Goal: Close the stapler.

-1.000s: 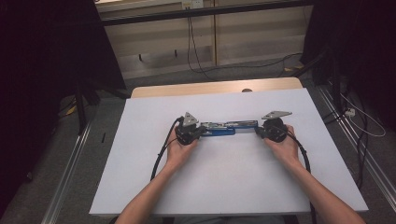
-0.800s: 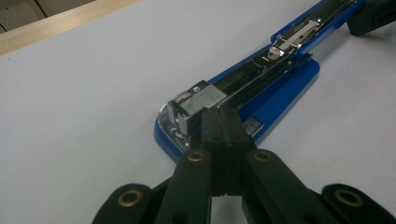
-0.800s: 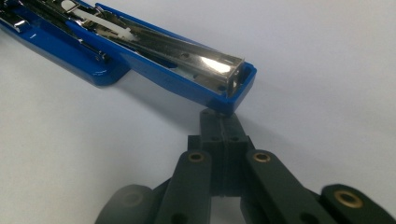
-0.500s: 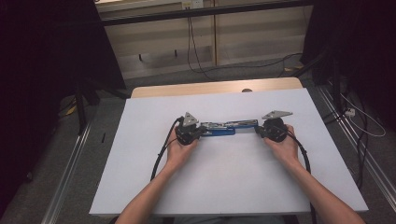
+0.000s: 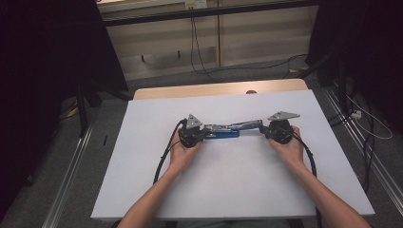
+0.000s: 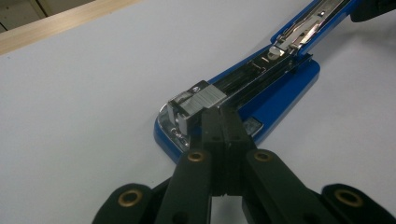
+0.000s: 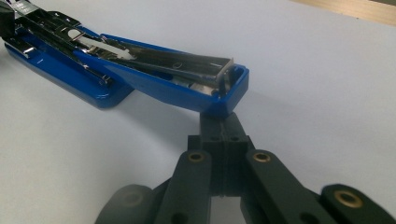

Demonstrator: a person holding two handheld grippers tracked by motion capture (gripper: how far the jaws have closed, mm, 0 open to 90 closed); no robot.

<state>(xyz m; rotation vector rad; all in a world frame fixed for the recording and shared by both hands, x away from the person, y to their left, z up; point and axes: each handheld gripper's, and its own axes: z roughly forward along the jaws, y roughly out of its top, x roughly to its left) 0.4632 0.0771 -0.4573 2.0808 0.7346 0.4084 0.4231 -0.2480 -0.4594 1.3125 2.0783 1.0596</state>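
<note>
A blue stapler [image 5: 229,129] lies swung open on the white table [image 5: 237,185], between my two grippers. My left gripper [image 5: 203,133] is at its left end. In the left gripper view the jaws [image 6: 222,115] are pressed together, their tip against the silver staple block [image 6: 201,100] in the magazine of the stapler [image 6: 280,88]. My right gripper [image 5: 263,131] is at the other end. In the right gripper view its shut jaws [image 7: 219,124] sit just under the raised tip of the blue lid [image 7: 187,91]; the base [image 7: 65,74] lies flat farther off.
A wooden strip [image 5: 214,89] runs along the table's far edge. Beyond it are a cabinet wall and floor cables [image 5: 199,52]. Metal rails [image 5: 71,175] run along the floor on both sides. Each gripper trails a black cable [image 5: 164,156] across the white surface.
</note>
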